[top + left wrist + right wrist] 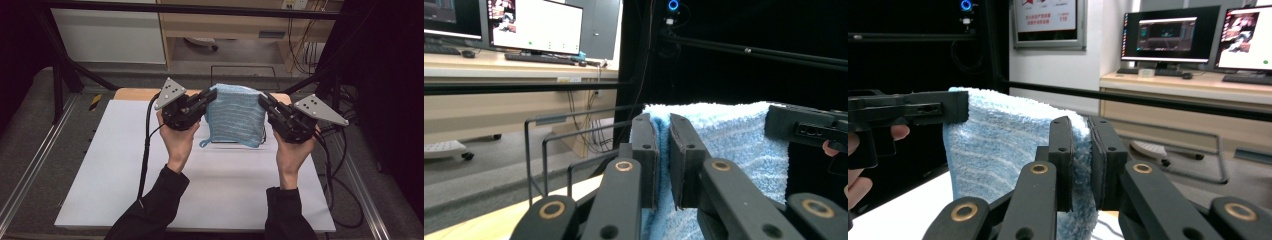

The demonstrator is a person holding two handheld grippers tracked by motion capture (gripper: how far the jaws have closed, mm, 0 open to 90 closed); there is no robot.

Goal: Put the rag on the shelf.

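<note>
Two claws, left claw (212, 95), right claw (262, 100), pinching unlabelled blue towel (236, 115)

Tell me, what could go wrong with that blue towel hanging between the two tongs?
Each of the tongs, left and right, pinches only a top corner of the blue towel, so a corner could slip out and the towel would swing from one side. Its lower edge and small loop hang close to the white table and might drag. The black wire rack stands just behind it, where the cloth could catch.
</note>
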